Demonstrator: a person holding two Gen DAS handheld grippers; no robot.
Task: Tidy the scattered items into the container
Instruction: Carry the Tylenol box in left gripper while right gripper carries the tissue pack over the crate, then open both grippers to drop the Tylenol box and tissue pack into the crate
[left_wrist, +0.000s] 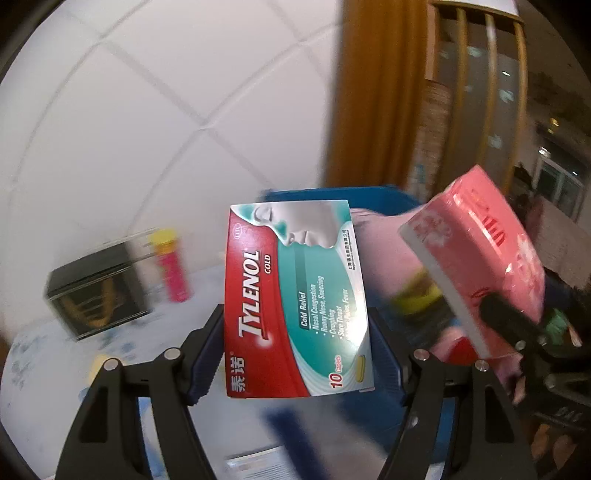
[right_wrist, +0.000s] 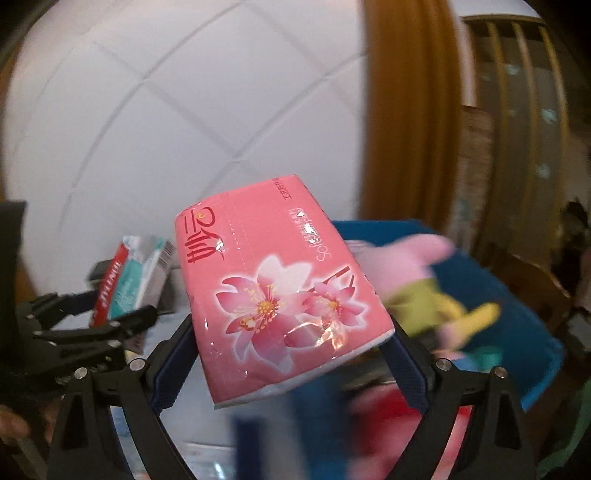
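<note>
So I had the left gripper (left_wrist: 297, 332) pinching the Tylenol box (left_wrist: 295, 299) and the right gripper (right_wrist: 291, 354) pinching the pink tissue pack (right_wrist: 280, 288), both in the air near the blue container (right_wrist: 480, 266), which already held soft toys; a pink bottle (left_wrist: 171, 269) and black box (left_wrist: 98, 291) waited on the bench (left_wrist: 44, 369).

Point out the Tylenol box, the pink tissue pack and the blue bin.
Tylenol box (left_wrist: 295, 299): left wrist view, front face.
Pink tissue pack (right_wrist: 280, 295): right wrist view, flowered face.
Blue bin (right_wrist: 517, 295): right wrist view, inner wall.

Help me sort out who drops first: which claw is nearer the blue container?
Right, though narrowly. The right claw, holding the pink tissue pack, sits beside the blue container. The left claw, holding the Tylenol box, is on the far side.
</note>
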